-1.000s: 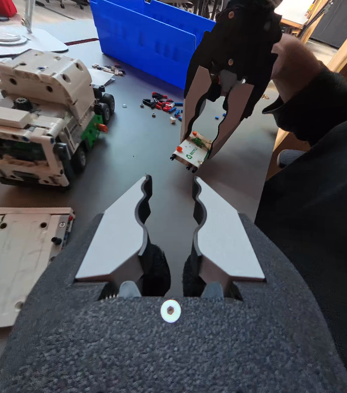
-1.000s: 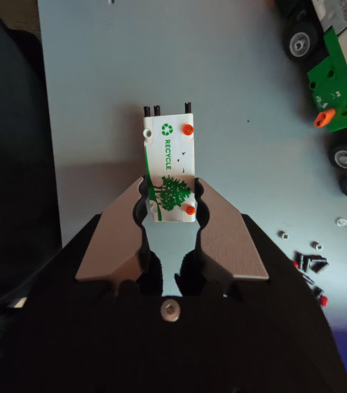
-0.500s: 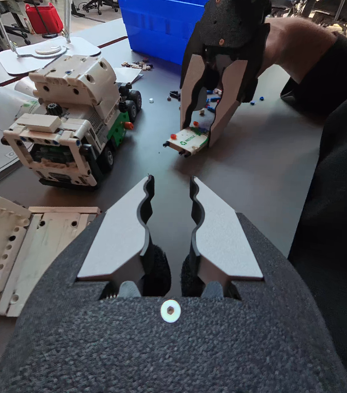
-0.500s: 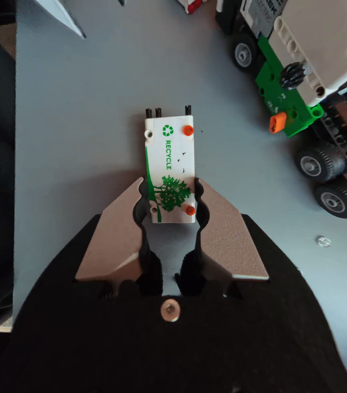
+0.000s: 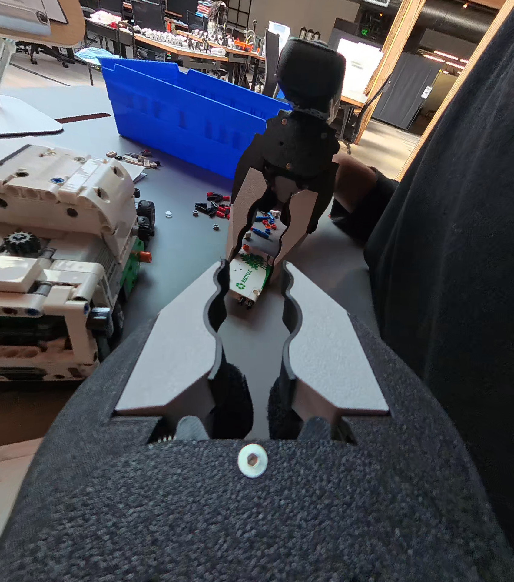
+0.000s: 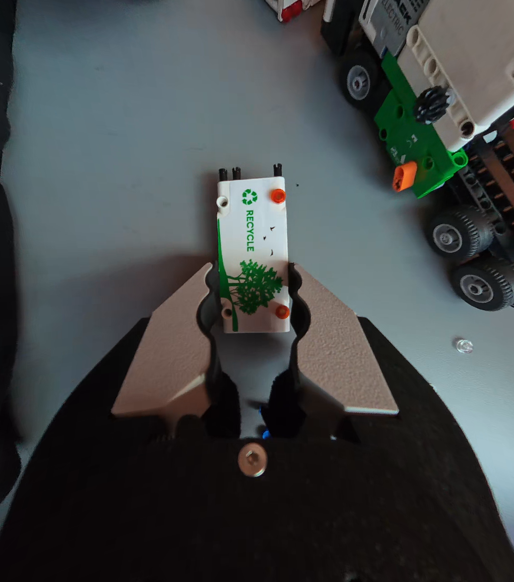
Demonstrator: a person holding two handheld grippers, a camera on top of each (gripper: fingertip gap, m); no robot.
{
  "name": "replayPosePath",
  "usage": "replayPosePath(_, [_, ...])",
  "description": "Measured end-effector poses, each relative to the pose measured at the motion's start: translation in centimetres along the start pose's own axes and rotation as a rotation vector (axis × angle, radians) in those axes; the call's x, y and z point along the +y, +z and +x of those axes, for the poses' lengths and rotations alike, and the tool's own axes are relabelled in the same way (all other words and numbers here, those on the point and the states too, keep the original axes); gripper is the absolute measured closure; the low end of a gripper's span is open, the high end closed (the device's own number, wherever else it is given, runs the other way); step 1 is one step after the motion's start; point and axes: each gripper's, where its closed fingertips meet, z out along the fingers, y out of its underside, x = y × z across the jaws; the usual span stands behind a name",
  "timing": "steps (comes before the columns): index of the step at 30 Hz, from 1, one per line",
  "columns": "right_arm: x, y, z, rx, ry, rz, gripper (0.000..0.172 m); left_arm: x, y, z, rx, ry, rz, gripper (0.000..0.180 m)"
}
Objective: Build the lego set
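White panel [image 6: 252, 252] with green tree print, orange studs and black pins at its far end: pinched at its near end between the pads of the right gripper [image 6: 253, 277], at the centre of the right wrist frame, above the grey table [image 6: 107, 126]. Same pinch as a second ago, same place in that frame; only the background differs, with the toy truck [image 6: 457, 104] now reaching further into the upper right than before.

In the left wrist frame, panel [image 5: 249, 277] now at mid-frame, just beyond the tips of the left gripper [image 5: 253, 267]; a second ago well apart from them, higher in the frame. Left fingers [image 5: 183, 340] spread, slightly narrower than before, nothing between the pads; the left tip overlaps the panel's edge in the picture, contact not clear. Right gripper [image 5: 251, 252] tilted down onto the panel from above.

Around: toy truck [image 5: 48, 252] at left, blue bin [image 5: 186, 126] at upper centre, loose small parts [image 5: 214, 204] on the table beside the bin.
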Motion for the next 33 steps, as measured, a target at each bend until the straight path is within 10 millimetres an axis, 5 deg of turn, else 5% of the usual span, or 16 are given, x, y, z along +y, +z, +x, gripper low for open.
replayPosePath(4, [0.0, -0.1, 0.0, -0.013, 0.025, 0.011, 0.13, 0.7, 0.9, 0.3, 0.003, 0.046, -0.059, 0.166])
replayPosePath(9, [-0.1, -0.1, 0.9, 0.07, -0.028, -0.005, 0.13, 1.8, 1.7, -0.4, -0.059, 0.059, -0.135, 0.159])
replayPosePath(14, [-2.6, -0.9, 2.4, 0.296, -0.216, 0.057, 0.13, 0.2, 0.0, -3.8, -0.158, -0.269, -0.012, 0.152])
replayPosePath(17, [-4.8, -1.0, 2.2, 0.414, -0.342, 0.112, 0.13, -0.3, -0.5, -3.0, -0.044, -0.494, 0.013, 0.147])
replayPosePath(22, [-8.0, -0.1, 0.4, 0.594, -0.625, 0.114, 0.13, 2.3, -0.7, -0.1, -0.021, -0.401, -0.177, 0.142])
replayPosePath(27, [-10.2, 0.6, -2.1, 0.688, -0.818, 0.117, 0.129, 3.0, -2.4, 1.5, -0.083, -0.363, -0.177, 0.169])
replayPosePath(31, [-10.9, 2.5, -4.8, 0.496, -0.666, 0.156, 0.121, 4.6, -4.6, 2.2, -0.168, -0.3, -0.207, 0.174])
replayPosePath(33, [-12.8, 1.9, -6.3, 0.428, -0.606, 0.265, 0.111, 5.2, -6.3, 2.4, -0.202, -0.255, -0.214, 0.173])
